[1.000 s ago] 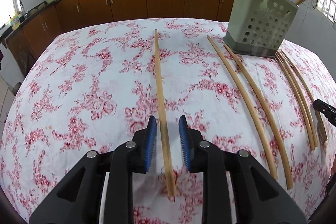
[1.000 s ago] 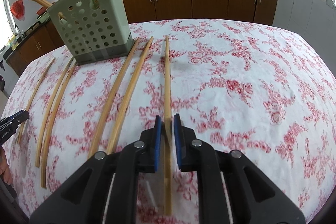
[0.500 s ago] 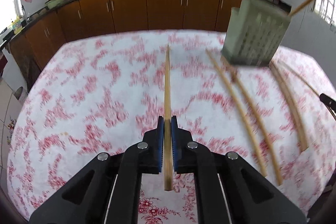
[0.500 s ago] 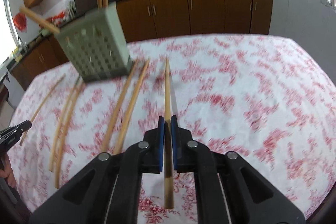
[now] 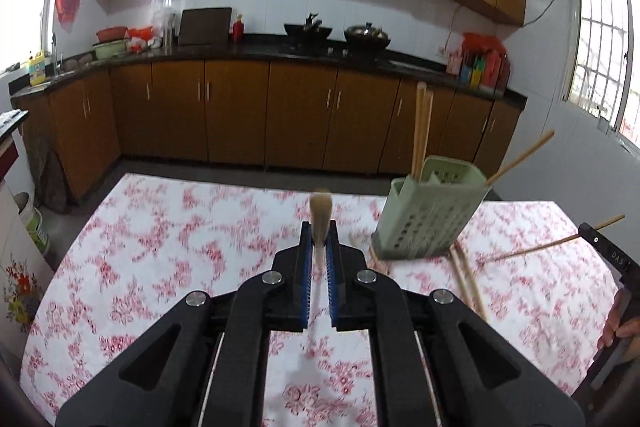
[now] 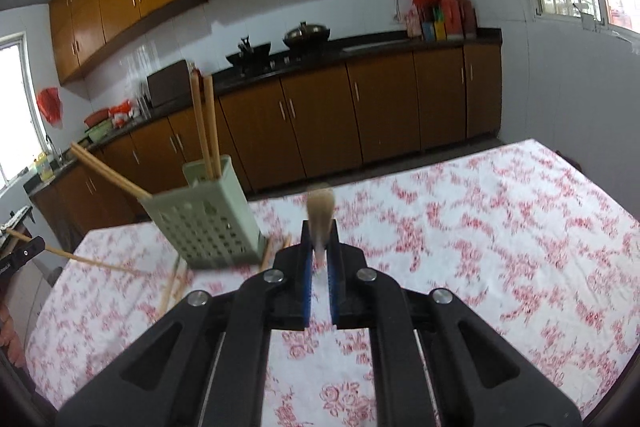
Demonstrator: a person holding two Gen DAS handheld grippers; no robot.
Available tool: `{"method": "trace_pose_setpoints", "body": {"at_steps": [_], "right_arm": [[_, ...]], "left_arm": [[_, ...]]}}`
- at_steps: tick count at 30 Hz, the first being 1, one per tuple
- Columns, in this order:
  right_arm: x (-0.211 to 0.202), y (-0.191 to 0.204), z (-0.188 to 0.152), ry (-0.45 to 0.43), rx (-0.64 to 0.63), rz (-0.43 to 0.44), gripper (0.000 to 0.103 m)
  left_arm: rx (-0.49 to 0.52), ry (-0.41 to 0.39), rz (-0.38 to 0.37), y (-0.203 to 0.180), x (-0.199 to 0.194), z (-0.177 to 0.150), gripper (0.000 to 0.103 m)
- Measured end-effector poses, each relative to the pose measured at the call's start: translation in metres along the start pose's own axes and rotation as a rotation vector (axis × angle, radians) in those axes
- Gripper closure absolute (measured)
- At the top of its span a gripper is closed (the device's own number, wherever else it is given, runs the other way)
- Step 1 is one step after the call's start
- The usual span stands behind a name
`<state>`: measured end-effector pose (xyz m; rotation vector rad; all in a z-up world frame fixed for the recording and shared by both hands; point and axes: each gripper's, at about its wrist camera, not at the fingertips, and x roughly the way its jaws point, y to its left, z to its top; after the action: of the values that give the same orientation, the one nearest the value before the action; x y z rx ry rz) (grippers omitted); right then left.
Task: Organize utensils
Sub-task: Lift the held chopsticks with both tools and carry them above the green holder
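Pinching one chopstick (image 5: 320, 223): left gripper (image 5: 319, 239) | same: right gripper (image 6: 319, 239) | holder (image 6: 204, 215): four

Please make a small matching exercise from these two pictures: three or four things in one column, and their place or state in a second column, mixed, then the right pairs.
Things:
1. left hand-held gripper
2. green holder
3. two upright chopsticks
4. loose chopsticks

Places or states:
A. lying on the flowered tablecloth beside the holder's base
B. shut on a chopstick that points away from the camera
C. standing inside the holder
D. perforated, standing on the table

Pairs: 1-B, 2-D, 3-C, 4-A
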<state>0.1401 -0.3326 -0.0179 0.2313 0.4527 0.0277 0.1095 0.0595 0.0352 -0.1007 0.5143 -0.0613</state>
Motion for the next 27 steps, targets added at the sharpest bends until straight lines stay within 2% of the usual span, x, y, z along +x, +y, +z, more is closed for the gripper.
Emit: {"method": "trace_pose_setpoints", "body": {"at_steps": [5, 8, 13, 18, 24, 27], "right_arm": [[-0.005, 0.005, 0.008, -0.015, -0.016, 0.017, 0.095], [-0.011, 0.015, 0.020, -0.024, -0.031, 0.056, 0.095], [-0.030, 0.032, 0.052, -0.052, -0.025, 0.174, 0.095], [-0.048, 0.054, 0.087, -0.121, -0.022, 0.278, 0.095], [-0.049, 0.079, 0.109, -0.198, -0.052, 0.290, 0.095], [-0.039, 0.088, 0.109, -0.210, -0.075, 0.263, 0.095]], "left_arm": [[-0.003, -0.011, -0.009, -0.001, -0.001, 0.005, 0.096], [0.003, -0.019, -0.036, -0.005, -0.007, 0.012, 0.096], [0.034, -0.057, -0.100, -0.021, -0.026, 0.031, 0.096], [0.067, -0.128, -0.188, -0.046, -0.050, 0.060, 0.096], [0.069, -0.203, -0.231, -0.072, -0.056, 0.084, 0.096], [0.058, -0.220, -0.212, -0.080, -0.045, 0.091, 0.096]]}}
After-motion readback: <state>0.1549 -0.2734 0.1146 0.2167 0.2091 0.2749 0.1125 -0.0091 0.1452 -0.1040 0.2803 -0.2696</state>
